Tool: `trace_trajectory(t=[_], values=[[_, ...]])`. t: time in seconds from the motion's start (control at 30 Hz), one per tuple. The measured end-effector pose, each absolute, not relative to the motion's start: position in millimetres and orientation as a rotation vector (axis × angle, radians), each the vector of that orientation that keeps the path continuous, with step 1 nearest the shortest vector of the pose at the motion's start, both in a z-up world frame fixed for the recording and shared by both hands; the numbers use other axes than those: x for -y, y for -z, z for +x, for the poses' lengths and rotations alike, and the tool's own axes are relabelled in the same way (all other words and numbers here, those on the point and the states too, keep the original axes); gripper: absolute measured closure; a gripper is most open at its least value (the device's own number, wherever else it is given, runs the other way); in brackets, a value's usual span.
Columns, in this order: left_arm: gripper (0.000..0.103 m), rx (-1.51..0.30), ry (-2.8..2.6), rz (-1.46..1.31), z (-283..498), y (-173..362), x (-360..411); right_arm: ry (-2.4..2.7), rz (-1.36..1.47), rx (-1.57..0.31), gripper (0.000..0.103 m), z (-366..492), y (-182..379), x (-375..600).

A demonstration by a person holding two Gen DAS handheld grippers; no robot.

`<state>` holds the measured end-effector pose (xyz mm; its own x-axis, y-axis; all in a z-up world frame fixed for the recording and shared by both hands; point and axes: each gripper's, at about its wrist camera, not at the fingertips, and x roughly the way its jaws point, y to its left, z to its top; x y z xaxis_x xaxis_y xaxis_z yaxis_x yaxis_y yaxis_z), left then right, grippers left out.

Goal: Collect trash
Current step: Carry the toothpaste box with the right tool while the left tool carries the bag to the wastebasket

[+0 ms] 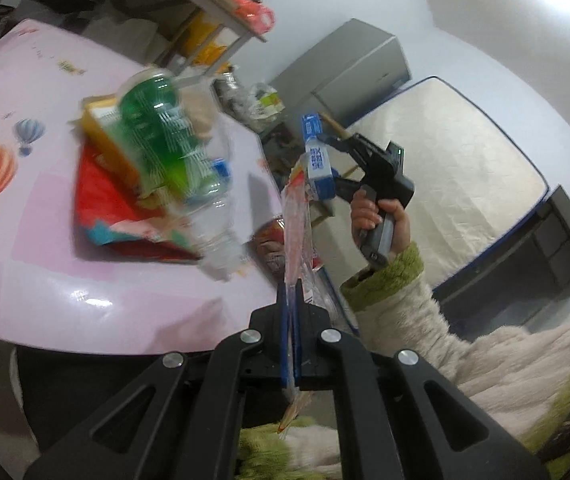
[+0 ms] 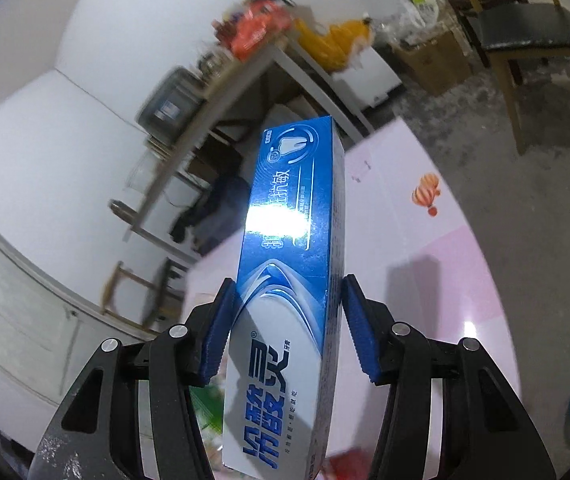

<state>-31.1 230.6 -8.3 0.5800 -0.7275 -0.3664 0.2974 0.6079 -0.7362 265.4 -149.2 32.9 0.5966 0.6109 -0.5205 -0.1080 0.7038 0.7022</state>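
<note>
Resting on the pink desk (image 1: 45, 240), the heap of red wrappers (image 1: 97, 208) and the green bottle (image 1: 153, 136) look light, the bottle slick. Right tool (image 2: 285, 320) clamps the toothpaste box (image 2: 297, 240) mid-length: stiff card, crushable. Left tool (image 1: 291, 300), closed, pinches a limp clear wrapper (image 1: 297, 224) by its edge.

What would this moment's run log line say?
left claw: shut on clear plastic bag | right claw: gripping blue toothpaste box | pink table: trash remains

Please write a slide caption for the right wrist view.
Right gripper clamps a blue toothpaste box lengthwise, raised above the pink table.
</note>
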Motion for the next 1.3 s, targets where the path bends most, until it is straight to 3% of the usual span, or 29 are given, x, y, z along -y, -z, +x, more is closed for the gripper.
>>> trace_trajectory(t=[0.33,0.63,0.97,1.3], values=[[0.102,-0.745,0.875,-0.551,18.8,-37.9,-134.4,-0.379,0.79,-0.7,0.052,159.0,-53.5,265.5],[0.102,-0.871,0.907,-0.411,74.7,-28.6,-38.6,-0.236,0.889,-0.76,0.052,99.3,0.9,327.6],[0.102,-1.007,0.751,-0.415,111.3,15.2,-30.3,-0.329,0.912,-0.876,0.052,127.6,25.5,308.3],[0.102,-1.039,0.737,-0.44,102.2,17.9,-44.0,-0.384,0.855,-0.96,0.052,143.1,31.5,281.1]])
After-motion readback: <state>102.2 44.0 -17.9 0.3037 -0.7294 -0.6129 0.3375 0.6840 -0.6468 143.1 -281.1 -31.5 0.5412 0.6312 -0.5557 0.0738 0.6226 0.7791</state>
